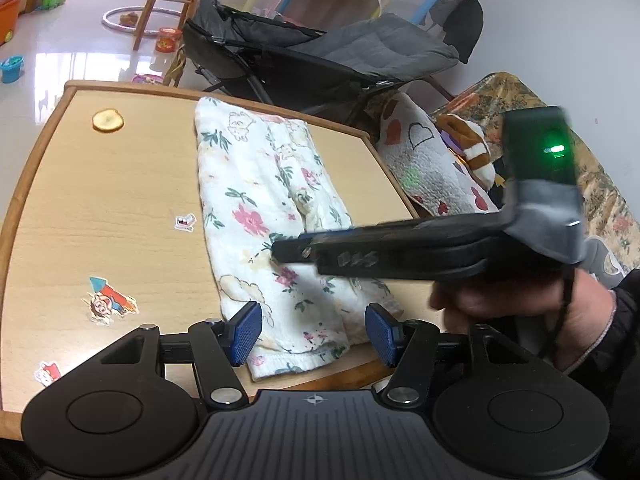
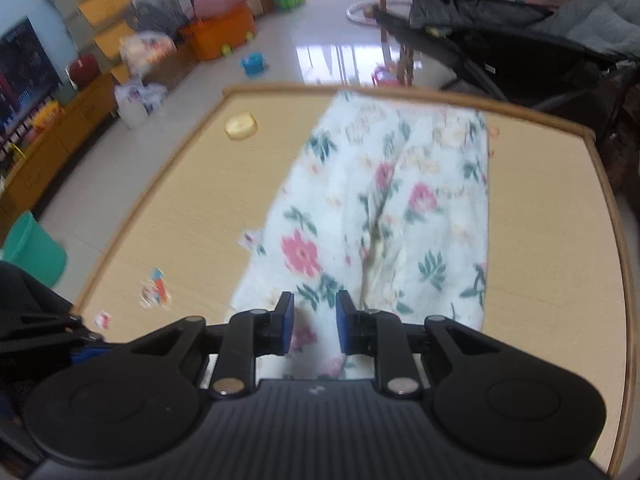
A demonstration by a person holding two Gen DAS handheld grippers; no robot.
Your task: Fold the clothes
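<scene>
A white floral garment [image 1: 256,208] lies folded into a long strip on the wooden table [image 1: 120,184], running from the far edge to the near one. My left gripper [image 1: 314,334] is open just above the garment's near end, its blue pads [image 1: 246,332] on either side and clear of the cloth. My right gripper [image 1: 280,254], held by a hand [image 1: 520,312], reaches in from the right, low over the middle of the strip. In the right wrist view the right gripper [image 2: 315,322] is open by a narrow gap above the garment [image 2: 400,200], gripping nothing.
A round yellow slice [image 1: 108,121] lies at the table's far left, with stickers [image 1: 110,300] on the top. A grey reclining chair [image 1: 360,52] stands behind the table. A heart-print blanket [image 1: 424,160] sits off its right edge. Toys and an orange bin [image 2: 218,34] are on the floor.
</scene>
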